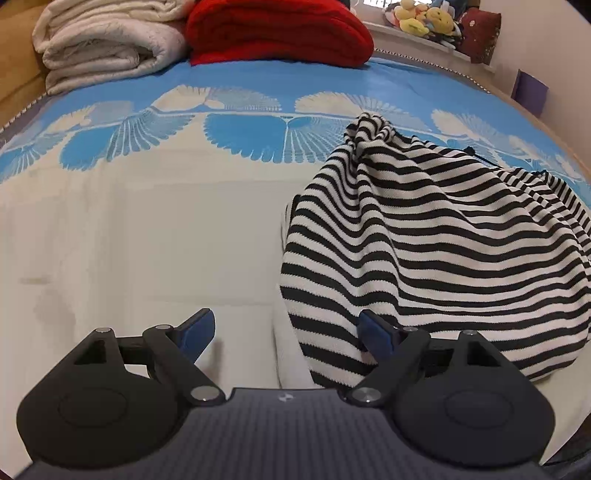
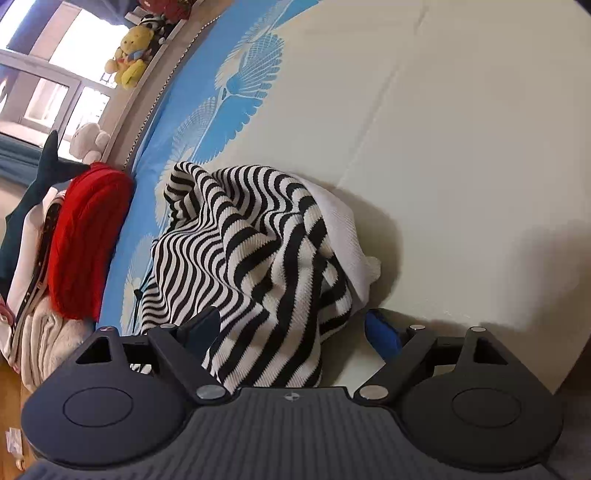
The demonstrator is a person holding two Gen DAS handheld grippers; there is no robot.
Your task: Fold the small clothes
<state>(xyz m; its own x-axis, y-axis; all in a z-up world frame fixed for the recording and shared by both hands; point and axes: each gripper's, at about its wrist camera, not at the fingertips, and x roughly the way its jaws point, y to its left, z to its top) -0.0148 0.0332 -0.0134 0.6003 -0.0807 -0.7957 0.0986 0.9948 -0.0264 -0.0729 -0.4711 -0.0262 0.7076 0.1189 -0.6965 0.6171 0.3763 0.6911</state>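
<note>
A black-and-white striped knit garment (image 1: 424, 240) lies crumpled in a heap on the bed's cream and blue bedspread (image 1: 147, 221). My left gripper (image 1: 286, 328) hovers at the heap's near left edge with its jaws wide apart. Its right blue pad (image 1: 373, 334) rests against the striped cloth, and its left pad (image 1: 199, 330) is over bare bedspread. In the right wrist view the striped garment (image 2: 251, 251) bunches up between the spread fingers of my right gripper (image 2: 291, 326). Neither of its pads presses on the cloth. A plain white inner layer shows at the heap's right side.
A folded white blanket (image 1: 107, 40) and a red knit throw (image 1: 277, 29) sit at the bed's far end. Plush toys (image 1: 424, 18) line a ledge behind. In the right wrist view the red throw (image 2: 85, 240) and a yellow plush toy (image 2: 131, 55) are at the left, near a window.
</note>
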